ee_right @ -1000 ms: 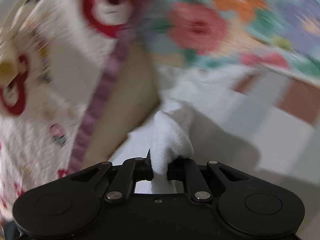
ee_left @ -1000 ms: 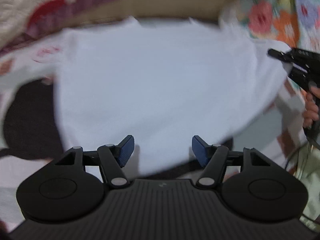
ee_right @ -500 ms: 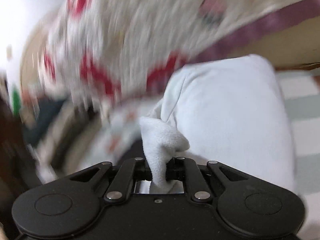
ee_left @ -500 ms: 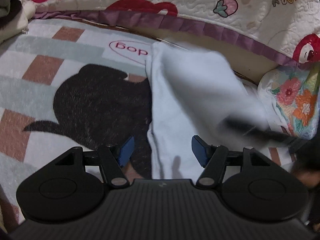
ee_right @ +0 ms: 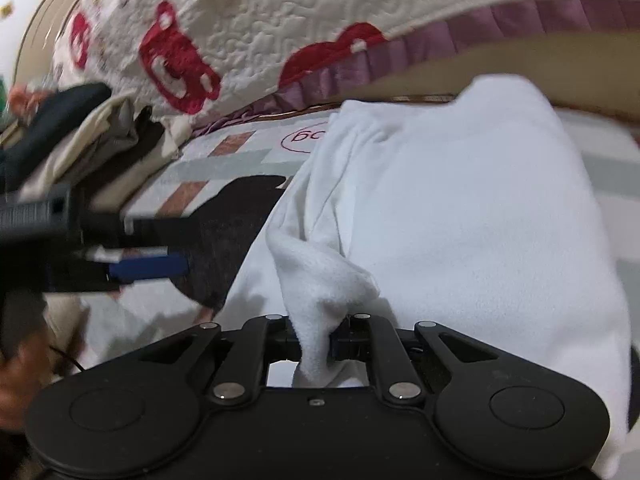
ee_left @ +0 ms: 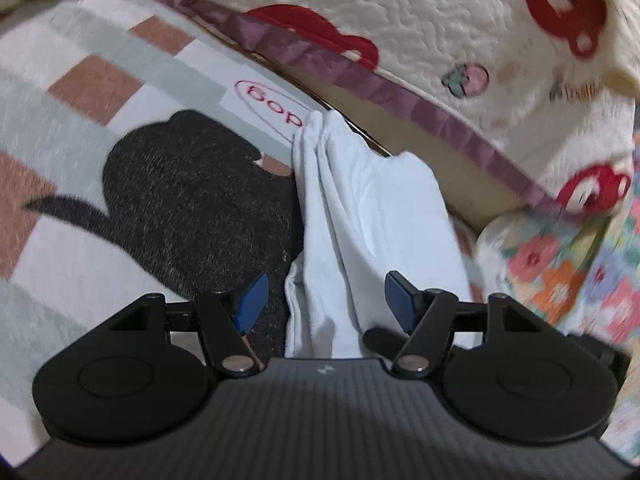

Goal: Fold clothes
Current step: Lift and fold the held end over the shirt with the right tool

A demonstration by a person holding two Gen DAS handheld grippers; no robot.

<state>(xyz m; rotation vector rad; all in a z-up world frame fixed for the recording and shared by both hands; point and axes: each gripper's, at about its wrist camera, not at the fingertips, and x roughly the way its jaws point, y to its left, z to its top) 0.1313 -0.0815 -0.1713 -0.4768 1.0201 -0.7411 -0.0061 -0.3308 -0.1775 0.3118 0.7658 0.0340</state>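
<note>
Gripping a bunched corner of the white garment (ee_right: 460,216), the right gripper (ee_right: 320,340) has its jaws closed tight on the cloth, which rises in a small peak just ahead of them. The garment itself lies as a long, narrow, layered strip on the patterned blanket (ee_left: 80,92), its far end close to the blanket's far edge beside the quilted cover (ee_left: 420,28), its left edge overlapping the black animal print (ee_left: 192,204). The left gripper (ee_left: 322,300) hovers over the strip's near end with its jaws spread wide and nothing between them.

Risks, as I judge them: the pinch holds only a wad of fabric, so any pull could drag the top layer sideways and skew the long edges, which already run slightly uneven toward the far end. Letting go while the corner is lifted could leave it flopped in a lump rather than flat. If the left jaws close blindly, they might catch one layer only and peel the fold open.
</note>
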